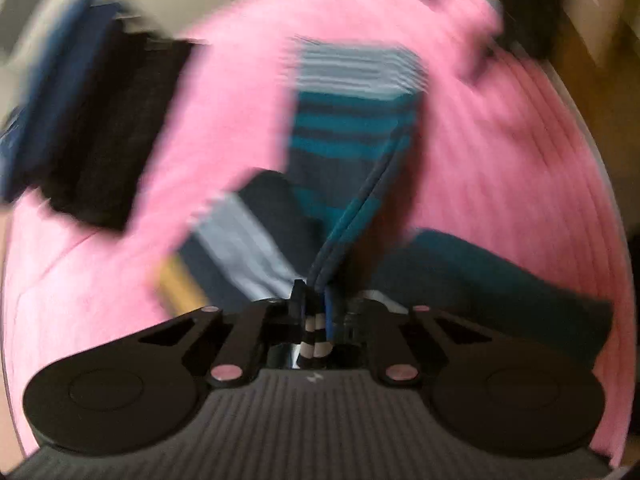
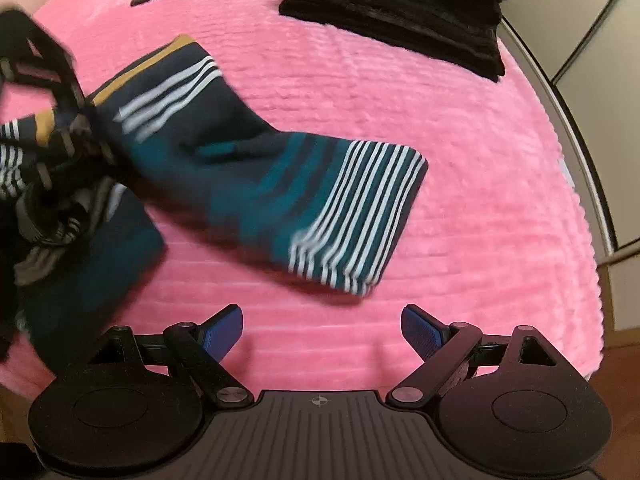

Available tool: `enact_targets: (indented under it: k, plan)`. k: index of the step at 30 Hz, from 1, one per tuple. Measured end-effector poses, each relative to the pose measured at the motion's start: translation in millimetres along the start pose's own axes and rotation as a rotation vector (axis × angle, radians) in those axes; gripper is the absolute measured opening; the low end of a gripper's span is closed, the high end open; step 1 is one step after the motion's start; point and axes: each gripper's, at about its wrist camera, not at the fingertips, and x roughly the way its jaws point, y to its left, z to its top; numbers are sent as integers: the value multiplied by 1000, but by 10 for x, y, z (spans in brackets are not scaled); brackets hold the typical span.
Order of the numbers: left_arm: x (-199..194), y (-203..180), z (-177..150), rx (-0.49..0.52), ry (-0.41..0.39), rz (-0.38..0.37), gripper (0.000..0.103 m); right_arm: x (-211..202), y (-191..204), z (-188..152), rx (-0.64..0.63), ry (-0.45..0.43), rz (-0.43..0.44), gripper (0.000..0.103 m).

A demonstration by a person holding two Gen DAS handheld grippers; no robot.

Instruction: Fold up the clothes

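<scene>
Right gripper (image 2: 322, 330): jaws wide apart, holding nothing, low over the pink blanket (image 2: 460, 128). Left gripper (image 1: 316, 312): clamped on a bunched edge of the striped garment (image 2: 280, 176), which lies partly doubled and rumpled mid-blanket, fold unfinished. Beyond: stack of folded dark clothes (image 2: 400, 12), apparently done.

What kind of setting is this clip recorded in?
Probably a home bedroom: a pink plush ribbed blanket covers a bed-like surface, a stack of folded black clothes sits on it, and pale cabinet panels stand beside.
</scene>
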Motion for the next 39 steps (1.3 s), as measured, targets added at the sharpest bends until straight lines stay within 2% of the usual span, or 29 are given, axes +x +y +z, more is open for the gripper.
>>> enact_targets:
  k: [2,5,7,9,11,13,15,17,18,19,20,23,24,25,27,30,35,36,39]
  plan:
    - [-340,465,-158,-186,-28,85,7,-18,110,38,4,-15,30,89]
    - [-898,1170,-608,-435,-28,278,7,-19,366,142,-6,-49,99,89]
    - [-1291,1579,-1059,-589,-3,424,7,-7,564,218,-18,-72,150,89]
    - [-1666,1857,-1553,-695,45,569,7,15,782,308,-38,-92,207,89]
    - [-2005,2032,-2088,-767,127,701,7,58,990,391,-62,-103,248,89]
    - [-2303,2128,-2640,-872,203,794,7,98,1205,449,-87,-107,278,89]
    - [-2446,2129,-3202,-995,312,854,7,150,1387,479,-109,-104,296,89]
    - [-2457,2036,-3746,-1139,464,857,11,225,1549,504,-130,-97,303,89]
    - [-2435,1947,-3935,-1208,518,831,13,262,1629,517,-140,-93,307,89]
    - [-2410,1851,-4109,-1275,567,801,13,299,1688,535,-147,-89,311,89]
    - [-2391,1737,-4197,-1309,579,773,13,331,1744,553,-151,-85,315,89]
    - [-2325,1328,-4194,-1304,536,689,16,418,1876,616,-162,-79,332,89]
    - [-2303,1191,-4189,-1300,520,661,19,463,1903,652,-172,-82,329,89]
    - [-2225,1097,-4124,-1280,484,617,27,513,1921,697,-183,-88,322,89]
    - [-2119,993,-3982,-1196,422,551,38,625,1932,806,-193,-97,308,89]
    - [-1915,971,-3780,-1038,346,476,41,839,1869,1045,-171,-107,296,89]
    - [-1411,1394,-3615,-927,276,399,48,1239,1755,1521,-209,-147,328,89]
    - [-1309,1481,-3583,-905,262,384,53,1334,1758,1597,-225,-144,346,89]
    - [-1013,1738,-3542,-856,240,354,54,1568,1851,1682,-316,-107,395,88]
